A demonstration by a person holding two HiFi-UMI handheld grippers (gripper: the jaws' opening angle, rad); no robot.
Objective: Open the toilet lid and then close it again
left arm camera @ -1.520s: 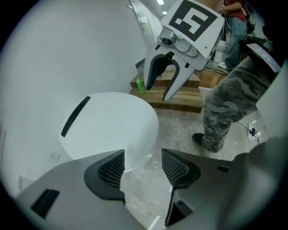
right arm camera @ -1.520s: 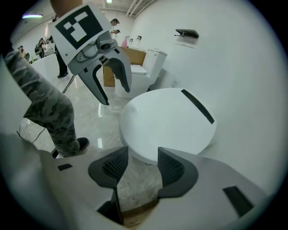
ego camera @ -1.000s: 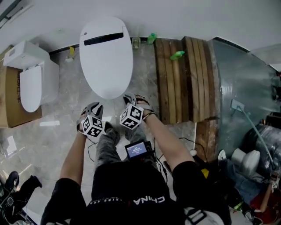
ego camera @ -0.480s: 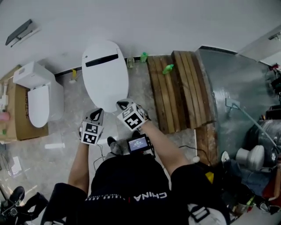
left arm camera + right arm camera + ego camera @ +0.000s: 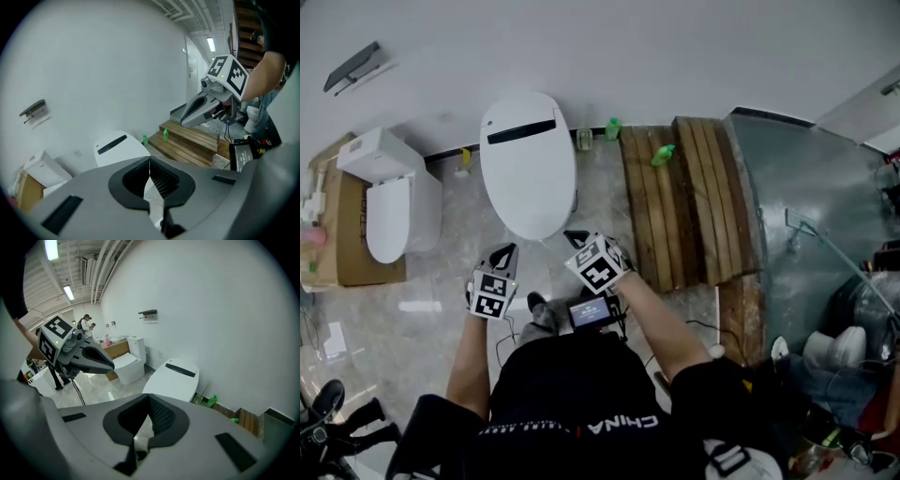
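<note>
Hovering short of closed toilet lid (image 5: 528, 169) — left tool (image 5: 503, 253), right tool (image 5: 577, 238) both together, empty.

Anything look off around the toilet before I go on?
Nothing stands out. The lid lies flat and shut, and no spill shows on the floor. The only clutter is the wooden planks beside it, with a green bottle on them.

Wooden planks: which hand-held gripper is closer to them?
Right. The right hand-held gripper is close beside the wooden planks; the left hand-held gripper is farther away, beyond it.
</note>
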